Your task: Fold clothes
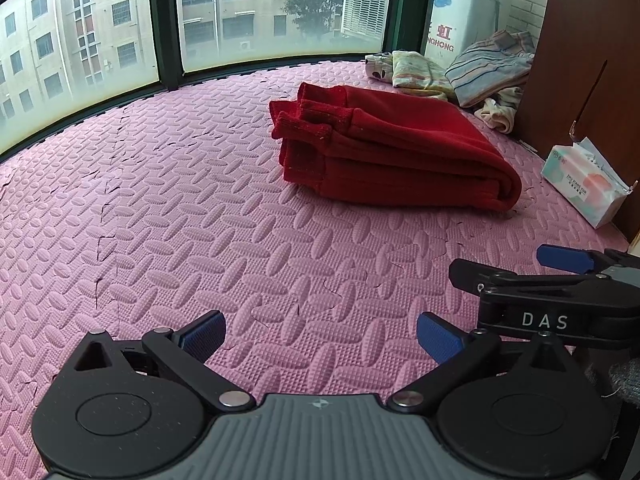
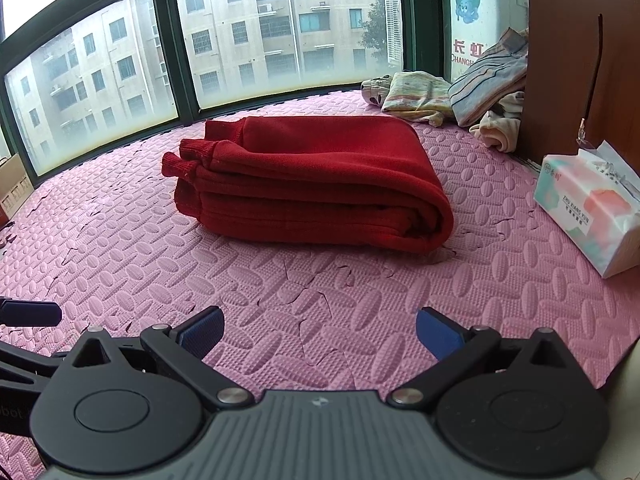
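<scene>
A red knit garment [image 1: 392, 144] lies folded in a thick stack on the pink foam mat [image 1: 180, 220]; it also shows in the right wrist view [image 2: 316, 184]. My left gripper [image 1: 320, 336] is open and empty, low over the mat, well short of the garment. My right gripper [image 2: 320, 332] is open and empty, also short of the garment. The right gripper shows at the right of the left wrist view [image 1: 560, 280]. A finger of the left gripper [image 2: 32, 314] shows at the left edge of the right wrist view.
A pile of other clothes [image 2: 452, 92] lies at the far right corner by a brown cabinet [image 2: 580, 60]. A tissue pack [image 2: 588, 208] stands on the mat at the right. Windows [image 2: 240, 32] line the far side. A cardboard box [image 2: 14, 184] sits far left.
</scene>
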